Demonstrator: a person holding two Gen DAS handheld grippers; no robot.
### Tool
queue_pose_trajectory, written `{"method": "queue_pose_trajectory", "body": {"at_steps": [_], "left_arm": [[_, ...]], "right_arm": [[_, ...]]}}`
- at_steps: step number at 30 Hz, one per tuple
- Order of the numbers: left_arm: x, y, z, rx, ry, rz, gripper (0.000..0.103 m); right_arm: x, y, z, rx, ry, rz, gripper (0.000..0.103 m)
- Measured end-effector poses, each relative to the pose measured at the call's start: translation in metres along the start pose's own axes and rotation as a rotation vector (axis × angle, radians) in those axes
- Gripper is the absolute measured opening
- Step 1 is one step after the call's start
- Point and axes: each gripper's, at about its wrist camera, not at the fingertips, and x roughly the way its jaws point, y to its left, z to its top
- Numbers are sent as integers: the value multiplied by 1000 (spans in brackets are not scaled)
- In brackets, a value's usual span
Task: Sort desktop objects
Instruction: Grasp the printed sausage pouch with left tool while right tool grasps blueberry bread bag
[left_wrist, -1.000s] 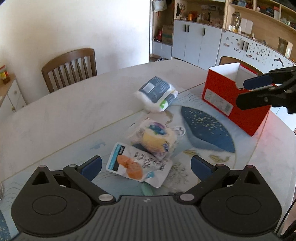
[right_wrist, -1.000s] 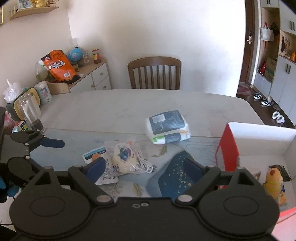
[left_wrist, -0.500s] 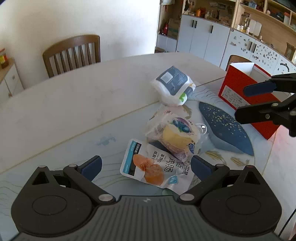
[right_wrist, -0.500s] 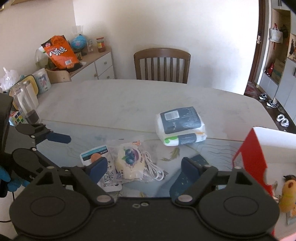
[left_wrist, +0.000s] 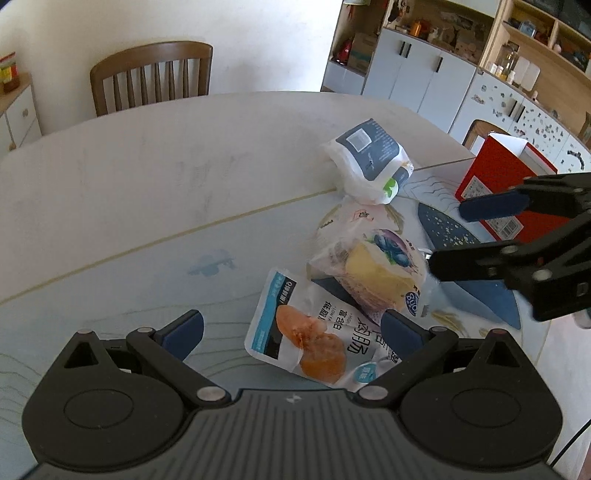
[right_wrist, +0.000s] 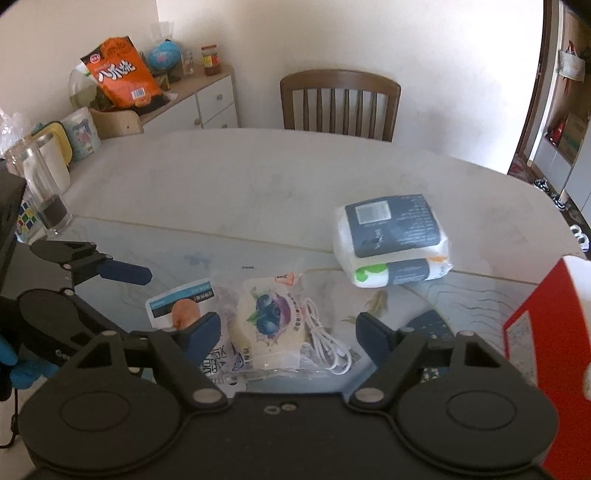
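A chicken snack pouch (left_wrist: 314, 332) lies on the table between the fingers of my open left gripper (left_wrist: 291, 328). A wrapped blueberry cake (left_wrist: 373, 266) lies just beyond it, with a white cable (right_wrist: 325, 339) beside it. A tissue pack (left_wrist: 369, 158) sits farther back. A red box (left_wrist: 506, 184) stands at the right. My right gripper (right_wrist: 288, 330) is open and empty, low over the cake (right_wrist: 269, 325); it shows in the left wrist view (left_wrist: 476, 236) at the right. The pouch (right_wrist: 184, 306) and tissue pack (right_wrist: 391, 240) also show in the right wrist view.
A wooden chair (left_wrist: 151, 74) stands at the table's far side. A sideboard (right_wrist: 192, 99) at the left holds an orange snack bag (right_wrist: 118, 70) and jars. A glass jug (right_wrist: 44, 192) stands on the table's left edge. White cabinets (left_wrist: 417, 74) line the far wall.
Both grippers have moved in toward the pile. The left now has the pouch between its fingers; the right has swung left from the red box to over the cake.
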Motion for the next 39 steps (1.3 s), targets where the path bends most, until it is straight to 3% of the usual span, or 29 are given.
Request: {"method": "queue_pose_trajectory", "body": {"at_steps": [15, 22, 29, 34, 39], "left_arm": [[10, 0, -8, -53, -22, -21, 102], [10, -8, -7, -37, -31, -42, 81], [11, -14, -8, -13, -38, -27, 75], [11, -13, -7, -22, -47, -12, 49], [10, -2, -6, -79, -39, -44, 21]], "right_arm": [[33, 4, 1, 18, 73, 28, 77], [35, 4, 0, 28, 86, 37, 70], [38, 4, 0, 29, 99, 43, 62], [38, 2, 1, 42, 100, 22, 55], [33, -4, 0, 65, 90, 5, 52]]}}
